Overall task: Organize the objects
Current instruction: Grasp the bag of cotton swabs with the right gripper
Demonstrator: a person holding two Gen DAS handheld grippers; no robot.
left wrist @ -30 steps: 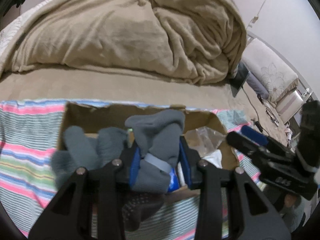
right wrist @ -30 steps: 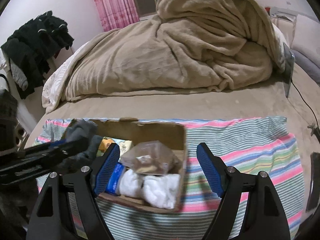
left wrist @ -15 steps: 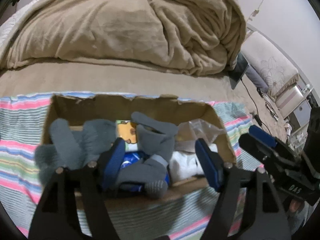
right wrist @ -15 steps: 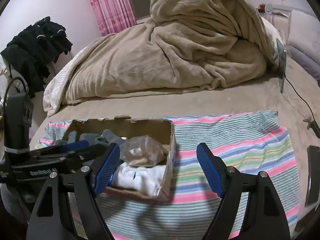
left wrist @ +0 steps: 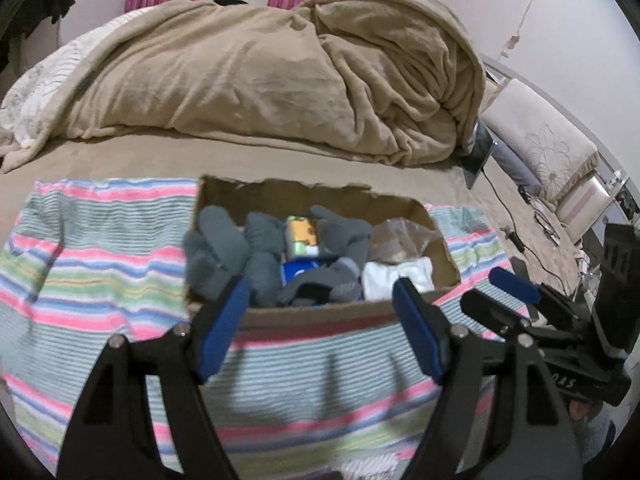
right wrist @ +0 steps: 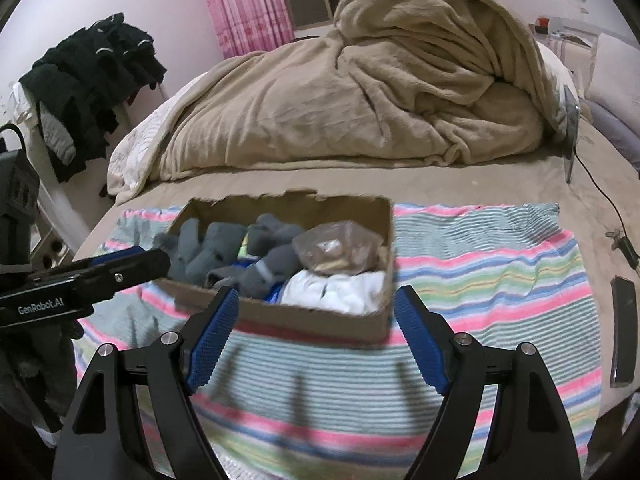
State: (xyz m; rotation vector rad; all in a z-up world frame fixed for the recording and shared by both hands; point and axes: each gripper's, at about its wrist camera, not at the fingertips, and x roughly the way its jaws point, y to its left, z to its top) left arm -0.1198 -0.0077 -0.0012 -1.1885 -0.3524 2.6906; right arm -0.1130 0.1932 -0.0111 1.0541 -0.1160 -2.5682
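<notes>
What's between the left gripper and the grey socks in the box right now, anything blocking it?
Only the near wall of the cardboard box. The left gripper is open and empty, in front of that wall, and the grey socks lie just behind it inside. From above nothing visible covers them. The right gripper is open off to the side.

Bare striped towel (right wrist: 480, 264) beside crammed box (right wrist: 312, 316)

Your left wrist cam looks forward and slightly down along its fingers (left wrist: 224, 326) at the near wall of the cardboard box (left wrist: 320, 314), close in, from the box's left-front. Right wrist cam faces the same way from the box's right-front, equally close. Both share the box, striped towel (right wrist: 480, 264), and beige blanket (right wrist: 360, 92); each catches the other gripper at its edge.
</notes>
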